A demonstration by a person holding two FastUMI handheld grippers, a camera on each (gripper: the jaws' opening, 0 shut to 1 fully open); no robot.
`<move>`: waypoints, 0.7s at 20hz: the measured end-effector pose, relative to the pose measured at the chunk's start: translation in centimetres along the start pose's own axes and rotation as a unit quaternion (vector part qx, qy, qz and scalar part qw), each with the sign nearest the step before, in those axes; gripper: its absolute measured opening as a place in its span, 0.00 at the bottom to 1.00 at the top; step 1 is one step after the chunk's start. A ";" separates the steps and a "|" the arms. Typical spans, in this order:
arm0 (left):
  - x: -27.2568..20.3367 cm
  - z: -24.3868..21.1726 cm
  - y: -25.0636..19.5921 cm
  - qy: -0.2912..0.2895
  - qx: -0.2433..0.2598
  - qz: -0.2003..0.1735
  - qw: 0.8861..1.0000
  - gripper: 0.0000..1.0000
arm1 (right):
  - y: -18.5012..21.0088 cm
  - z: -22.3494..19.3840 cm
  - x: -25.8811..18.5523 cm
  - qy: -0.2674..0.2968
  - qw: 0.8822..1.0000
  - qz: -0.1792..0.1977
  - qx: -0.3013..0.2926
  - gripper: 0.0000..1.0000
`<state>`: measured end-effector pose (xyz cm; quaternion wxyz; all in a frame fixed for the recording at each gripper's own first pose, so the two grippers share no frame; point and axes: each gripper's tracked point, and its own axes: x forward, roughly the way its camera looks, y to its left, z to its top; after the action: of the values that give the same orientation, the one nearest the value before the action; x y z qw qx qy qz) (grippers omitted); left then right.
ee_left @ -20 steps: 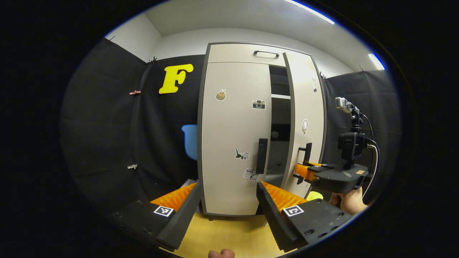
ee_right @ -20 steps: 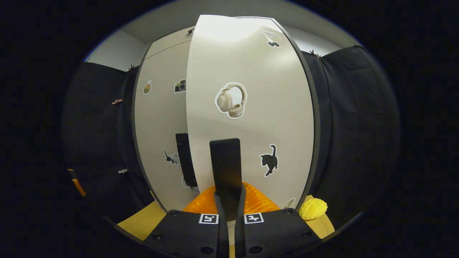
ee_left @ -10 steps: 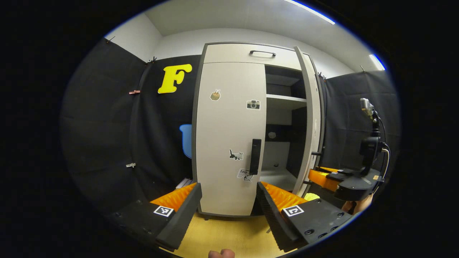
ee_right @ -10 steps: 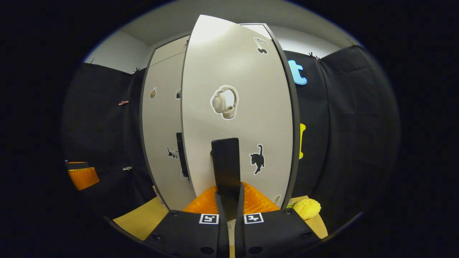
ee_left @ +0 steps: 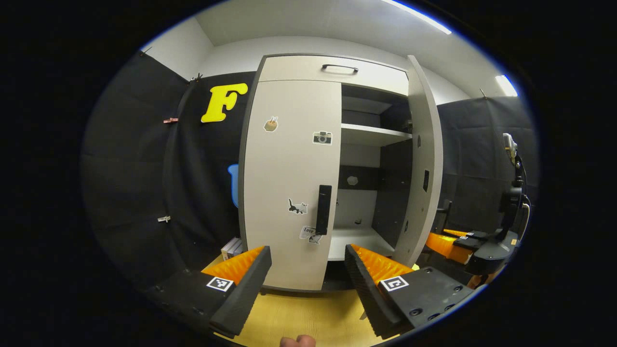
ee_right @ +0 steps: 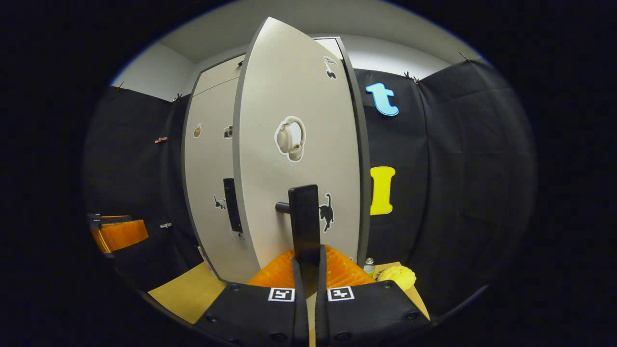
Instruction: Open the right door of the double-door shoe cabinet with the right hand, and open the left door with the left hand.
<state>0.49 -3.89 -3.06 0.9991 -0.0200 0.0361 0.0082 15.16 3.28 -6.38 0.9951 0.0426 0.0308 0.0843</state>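
Observation:
The beige shoe cabinet stands ahead in the left gripper view. Its left door is closed, with a black handle. Its right door is swung wide, baring shelves. My left gripper is open, short of the left door and holding nothing. The right gripper shows at the far right of that view, behind the swung door. In the right gripper view, my right gripper is shut on the right door's black handle. The right door fills the middle; the left door's handle shows beyond.
The floor is yellow wood. A yellow object and a small bottle sit on the floor right of the cabinet in the right gripper view. Small boxes lie at the cabinet's left foot. The left gripper's orange finger shows at far left.
The right door has swung from slightly ajar to wide open, pulled by my right gripper, which stays shut on its handle. My left gripper has drifted a little rightward, still open.

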 end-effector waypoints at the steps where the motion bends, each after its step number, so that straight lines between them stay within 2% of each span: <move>1: 0.1 0.1 -0.4 0.000 0.002 -0.003 1.000 0.95 | -0.3 0.0 -0.1 0.002 1.000 -0.003 -0.003 0.10; 10: 1.4 0.1 -2.7 -0.003 0.009 -0.028 1.000 0.95 | -3.9 0.4 -1.1 -0.002 0.997 -0.069 -0.028 0.08; 14: 2.0 0.3 -3.3 -0.008 0.015 -0.035 0.999 0.95 | -5.5 0.4 -1.3 -0.001 0.995 -0.094 -0.019 0.08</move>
<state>2.59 -7.16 -2.77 0.9992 -0.0063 0.0275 -0.0276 14.82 -2.43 -6.37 0.9992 0.0208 0.0325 -0.0092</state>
